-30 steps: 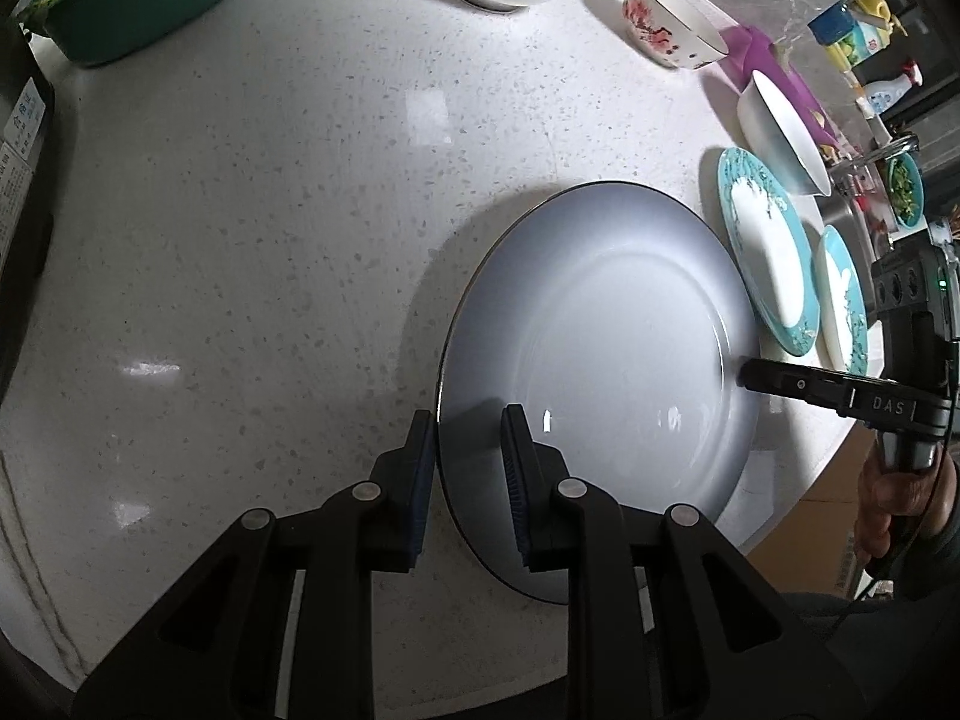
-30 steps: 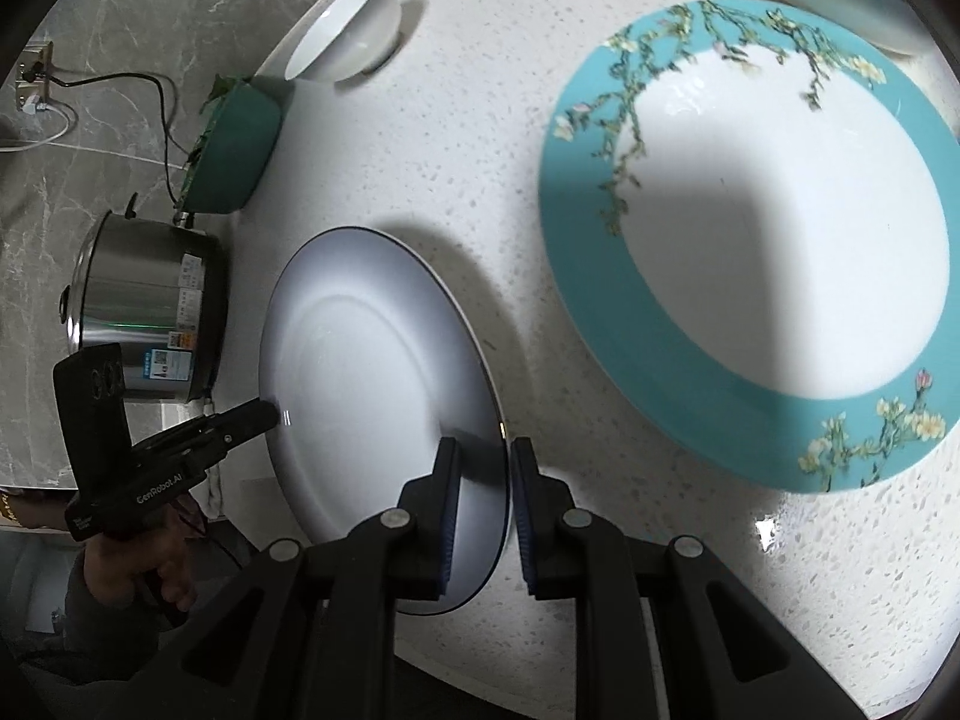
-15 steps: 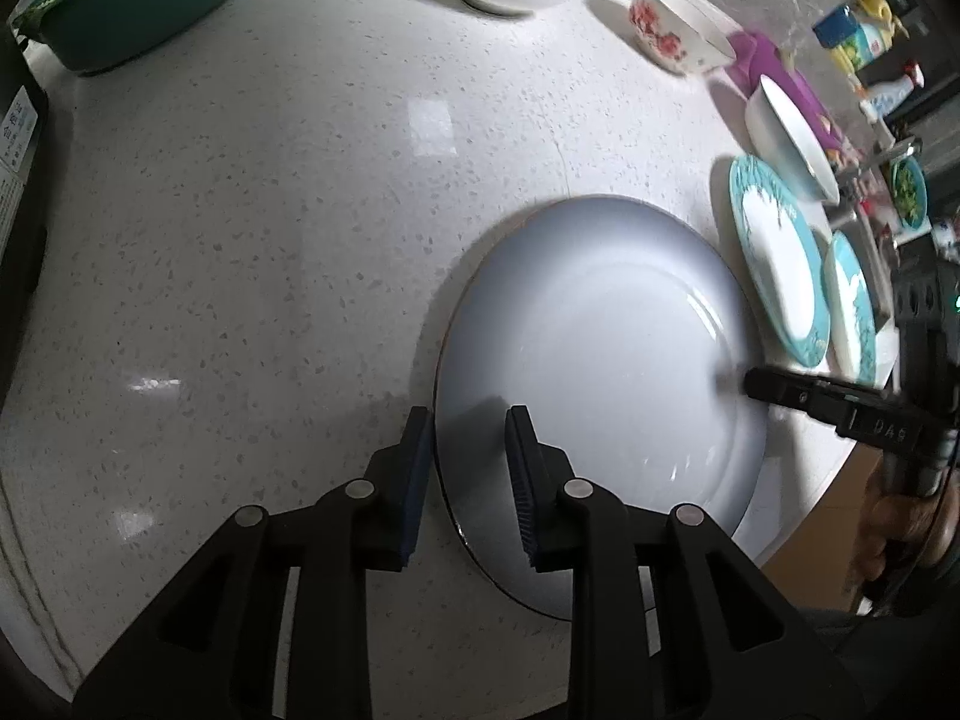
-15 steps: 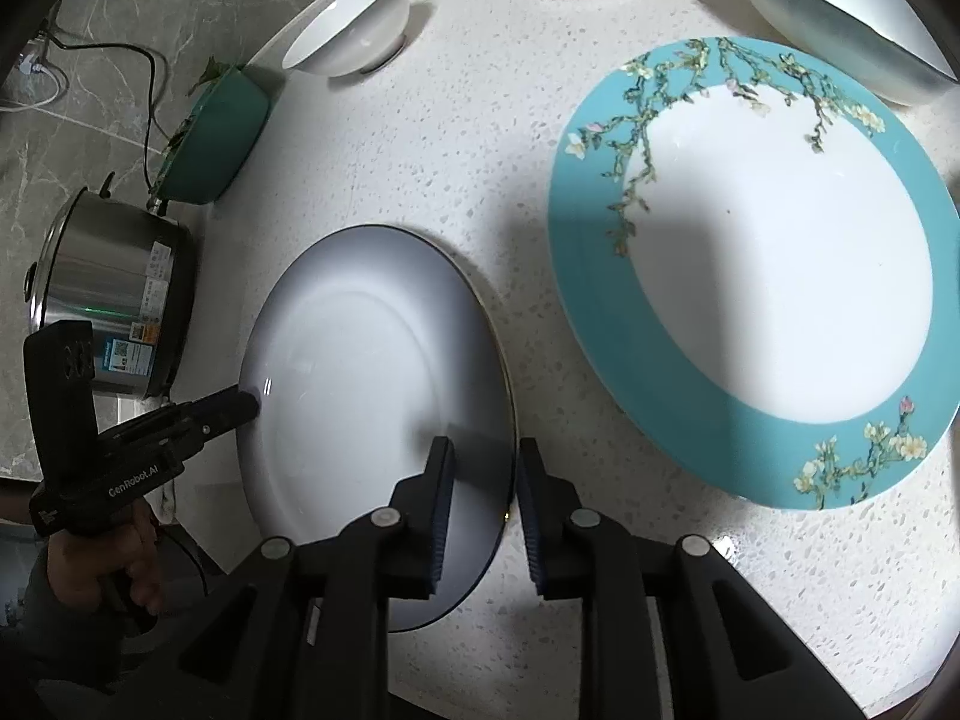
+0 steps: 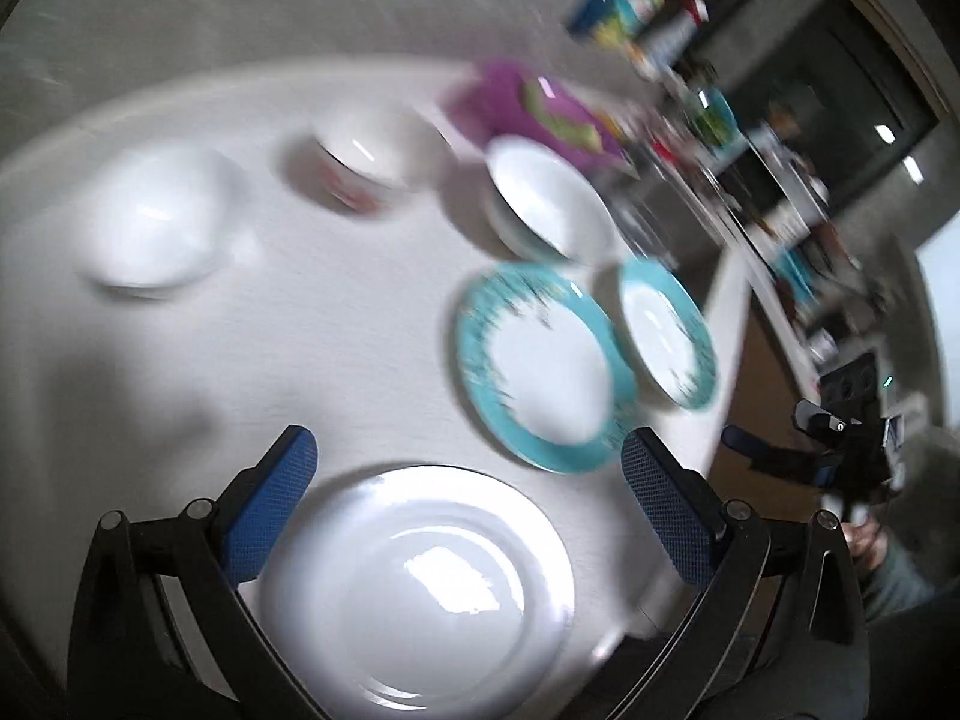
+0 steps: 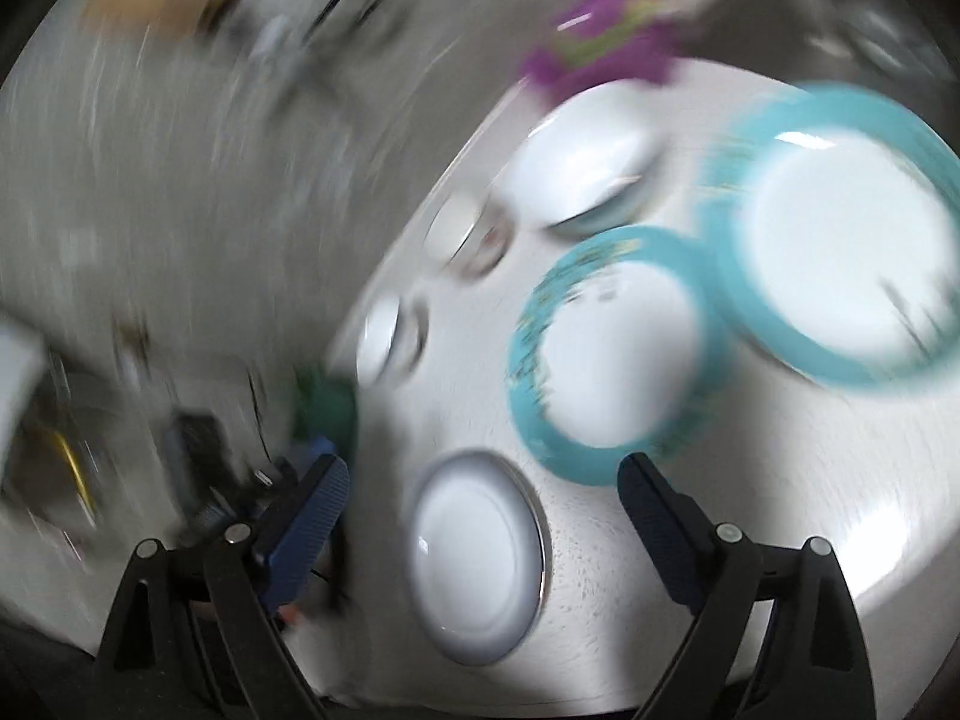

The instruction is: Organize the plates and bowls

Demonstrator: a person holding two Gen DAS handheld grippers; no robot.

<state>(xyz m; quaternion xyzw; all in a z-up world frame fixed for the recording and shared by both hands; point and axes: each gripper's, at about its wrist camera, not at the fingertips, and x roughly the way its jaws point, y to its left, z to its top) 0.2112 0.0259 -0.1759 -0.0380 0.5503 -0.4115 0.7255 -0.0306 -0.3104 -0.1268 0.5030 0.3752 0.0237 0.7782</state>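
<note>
A grey-white plate (image 5: pixel 420 594) lies flat on the white counter near its front edge; it also shows in the right wrist view (image 6: pixel 477 552). My left gripper (image 5: pixel 468 498) is wide open and empty above it. My right gripper (image 6: pixel 483 504) is wide open and empty, raised above the same plate. Two teal-rimmed plates (image 5: pixel 540 366) (image 5: pixel 666 339) lie side by side beyond it, also in the right wrist view (image 6: pixel 618 354) (image 6: pixel 840 234). Both views are blurred by motion.
A shallow white bowl (image 5: pixel 549 201), a flowered bowl (image 5: pixel 360 162) and a plain white bowl (image 5: pixel 156 222) stand farther back. A purple item (image 5: pixel 528 114) and a cluttered shelf (image 5: pixel 750 138) lie behind. A green container (image 6: pixel 327 408) stands at the counter's left.
Both grippers have let go of the grey-white plate's rim, opened wide and pulled up and back. The plate now lies flat on the counter.
</note>
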